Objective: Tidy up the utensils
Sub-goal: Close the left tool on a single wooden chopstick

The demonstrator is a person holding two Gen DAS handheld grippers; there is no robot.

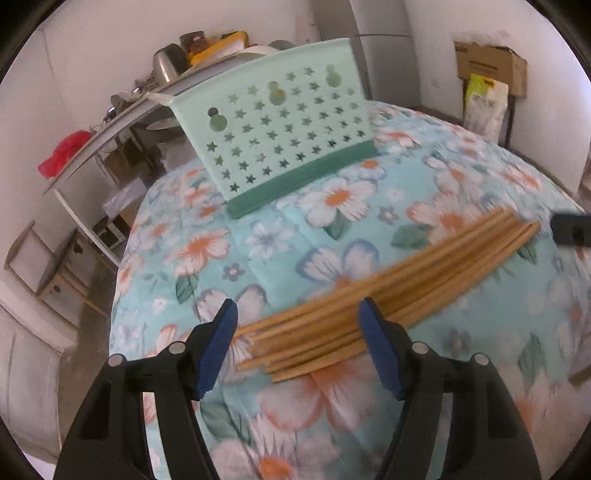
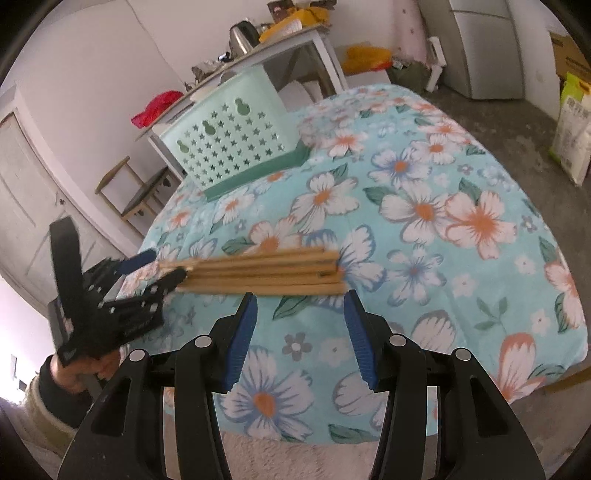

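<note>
A bundle of several wooden chopsticks (image 1: 388, 291) lies flat on the floral cloth; it also shows in the right wrist view (image 2: 266, 271). A mint-green basket (image 1: 280, 125) with star holes stands at the far edge, also seen in the right wrist view (image 2: 232, 136). My left gripper (image 1: 297, 314) is open, its jaws straddling the near end of the bundle; it also shows in the right wrist view (image 2: 155, 267) at the bundle's left end. My right gripper (image 2: 299, 306) is open and empty, just in front of the bundle's other end.
The table's floral cloth (image 2: 443, 221) drops off at the right and near edges. A side table (image 2: 295, 40) with a kettle (image 2: 242, 35) stands behind the basket. A wooden chair (image 2: 140, 192) stands left. A fridge (image 2: 480, 48) and sacks (image 2: 570, 129) stand at the right.
</note>
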